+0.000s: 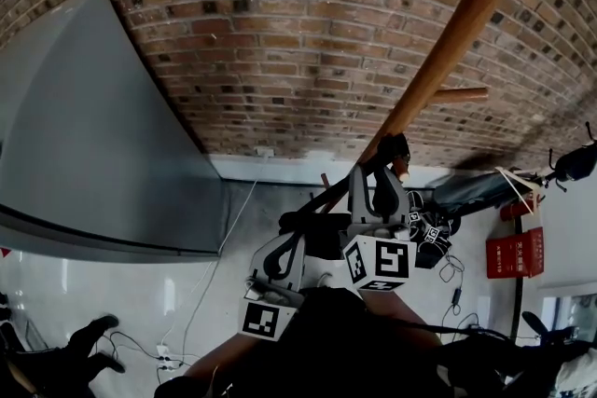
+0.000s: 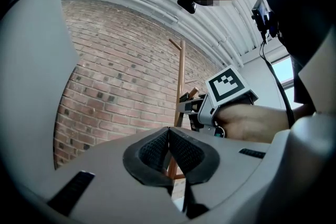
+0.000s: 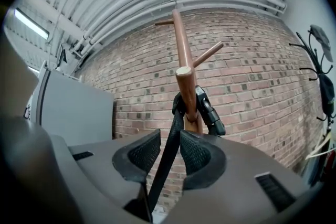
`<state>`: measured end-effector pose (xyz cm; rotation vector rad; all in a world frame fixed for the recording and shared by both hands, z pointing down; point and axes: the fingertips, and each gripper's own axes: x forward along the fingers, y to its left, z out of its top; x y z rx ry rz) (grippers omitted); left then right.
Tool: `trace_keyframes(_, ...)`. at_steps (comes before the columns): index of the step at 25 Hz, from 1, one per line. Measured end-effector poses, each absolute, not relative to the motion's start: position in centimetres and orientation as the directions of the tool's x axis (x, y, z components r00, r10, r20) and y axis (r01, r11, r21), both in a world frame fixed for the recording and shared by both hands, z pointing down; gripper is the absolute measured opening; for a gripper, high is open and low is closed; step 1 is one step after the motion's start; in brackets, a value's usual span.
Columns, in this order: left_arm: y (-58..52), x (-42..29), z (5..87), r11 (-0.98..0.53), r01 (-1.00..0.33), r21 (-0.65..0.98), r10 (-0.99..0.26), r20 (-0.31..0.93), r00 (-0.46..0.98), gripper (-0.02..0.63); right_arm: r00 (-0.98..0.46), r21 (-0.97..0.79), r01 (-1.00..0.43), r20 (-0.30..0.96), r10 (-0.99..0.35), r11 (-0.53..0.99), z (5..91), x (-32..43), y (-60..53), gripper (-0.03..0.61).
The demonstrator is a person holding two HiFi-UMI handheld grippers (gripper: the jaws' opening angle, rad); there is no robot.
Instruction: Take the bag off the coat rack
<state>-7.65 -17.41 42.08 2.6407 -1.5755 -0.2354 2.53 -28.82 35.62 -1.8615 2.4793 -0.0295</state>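
The wooden coat rack (image 3: pixel 185 55) stands against a brick wall. A black bag strap (image 3: pixel 169 147) with a buckle (image 3: pixel 210 110) hangs over one peg (image 3: pixel 185 78). My right gripper (image 3: pixel 169 148) points up at that peg. Its jaws stand narrowly open with the strap running between the pads, against the right pad (image 3: pixel 195 152) and with a slit of wall showing on the left. In the head view the right gripper (image 1: pixel 378 193) sits at the pole (image 1: pixel 438 51). My left gripper (image 1: pixel 284 258) is lower and to the left. Its pads (image 2: pixel 157 152) meet with nothing between them. The bag's body is hidden.
A grey panel (image 1: pixel 103 154) leans along the wall at the left. Cables (image 1: pixel 177 340) trail over the pale floor. A second black coat stand (image 3: pixel 320 68) and a red sign (image 1: pixel 515 253) are at the right. A hand holds the right gripper (image 2: pixel 231 99).
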Motion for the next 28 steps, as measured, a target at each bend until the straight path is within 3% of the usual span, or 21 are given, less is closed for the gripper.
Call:
trace_keyframes(4, -17.6, -7.9, 42.2, -0.472, -0.871, 0.134, -0.881, -0.097, 0.463, 0.017, -0.265, -0.040, -0.963, -0.028, -0.964, 0.266, 35.5, 2.8, -29.3, 0.081)
trace_keyframes(11, -17.8, -7.9, 42.2, -0.467, -0.873, 0.142, -0.884, -0.096, 0.457, 0.017, -0.252, -0.052, -0.966, -0.033, -0.967, 0.254, 35.2, 3.2, -30.0, 0.078)
trace_keyframes(14, -17.7, -8.1, 42.2, -0.463, -0.874, 0.146, -0.886, -0.099, 0.453, 0.017, -0.257, -0.044, -0.965, -0.039, -0.966, 0.258, 35.0, 3.0, -29.9, 0.041)
trace_keyframes(28, -17.4, -8.2, 41.9, -0.448, -0.884, 0.137, -0.894, -0.100, 0.437, 0.017, -0.320, 0.003, -0.947, -0.110, -0.941, 0.321, 31.9, 1.5, -29.3, 0.021)
